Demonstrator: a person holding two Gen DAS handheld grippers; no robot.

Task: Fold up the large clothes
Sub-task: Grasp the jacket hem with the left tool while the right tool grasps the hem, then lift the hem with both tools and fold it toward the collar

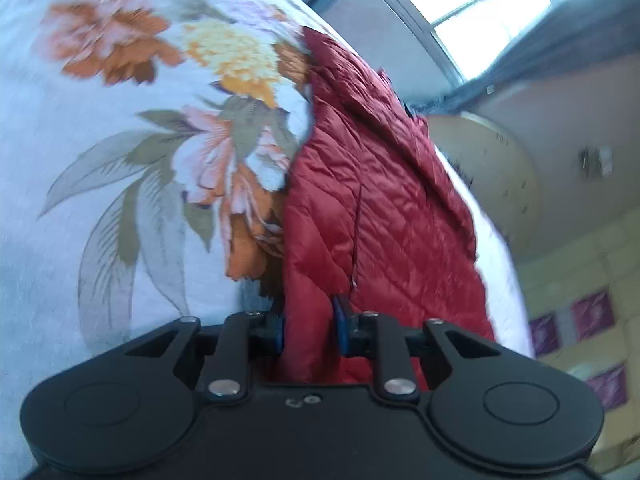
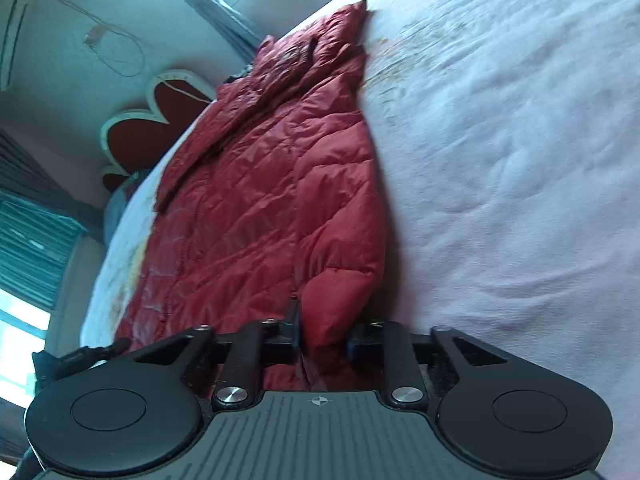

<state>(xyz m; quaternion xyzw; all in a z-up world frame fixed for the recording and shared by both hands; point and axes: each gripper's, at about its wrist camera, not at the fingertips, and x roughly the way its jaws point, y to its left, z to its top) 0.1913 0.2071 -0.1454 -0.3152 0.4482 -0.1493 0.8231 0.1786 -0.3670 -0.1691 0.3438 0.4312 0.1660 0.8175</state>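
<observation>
A red quilted jacket [image 2: 260,200] lies stretched along a white bedspread [image 2: 500,160], its near hem pinched at two places. The left gripper [image 1: 309,330] clamps the hem beside a floral print [image 1: 168,128]; the right gripper [image 2: 323,338] grips a puffed corner. A heart-shaped headboard [image 2: 152,128] stands far left.

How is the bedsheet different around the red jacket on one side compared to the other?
Beside the red jacket in the left tool's view, the bedsheet carries big orange, yellow and pink flowers. In the right tool's view, the sheet looks plain, pale and wrinkled. In both views the jacket lies on it.
</observation>
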